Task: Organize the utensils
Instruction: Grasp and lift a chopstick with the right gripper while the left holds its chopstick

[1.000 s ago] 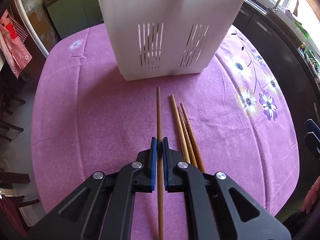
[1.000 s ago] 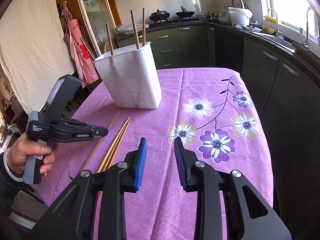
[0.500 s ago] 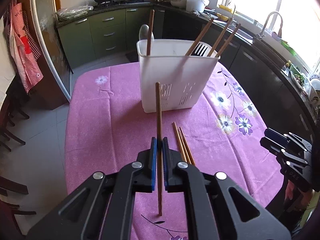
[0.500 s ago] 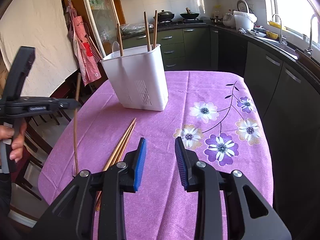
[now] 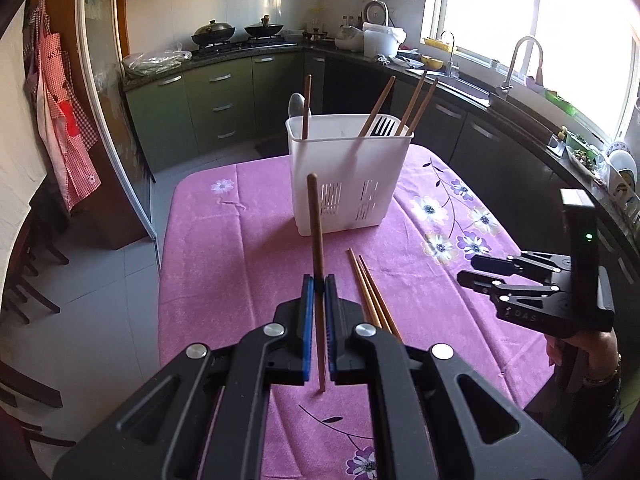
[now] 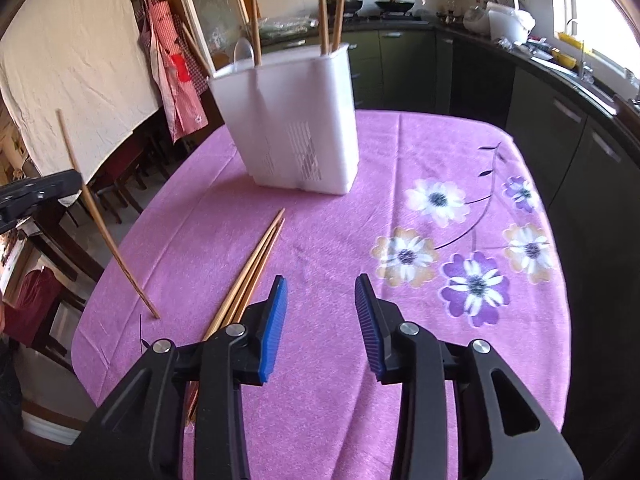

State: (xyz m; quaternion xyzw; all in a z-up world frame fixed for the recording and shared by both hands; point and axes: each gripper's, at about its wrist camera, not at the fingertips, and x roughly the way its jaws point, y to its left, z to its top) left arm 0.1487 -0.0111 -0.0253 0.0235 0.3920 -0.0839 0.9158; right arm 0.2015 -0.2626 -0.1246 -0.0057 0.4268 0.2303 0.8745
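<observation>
Left hand-held gripper clenched on a single wooden chopstick, blue pads pressed against its shaft near the middle. Held nearly upright, a little tilted, raised above the purple flowered cloth of the bench, on the near side of the white utensil caddy and well apart from it. From the right wrist view, same chopstick slanting, lower tip just over the cloth near the bench edge. Three more chopsticks lying flat together on the cloth in front of the caddy, just beside the held one. Inside the caddy: several chopsticks standing, a dark fork, a pale spoon at the back. Right hand-held gripper released, jaws wide apart, grasping nothing, hovering over the cloth in front of the caddy, beside the flat chopsticks.
</observation>
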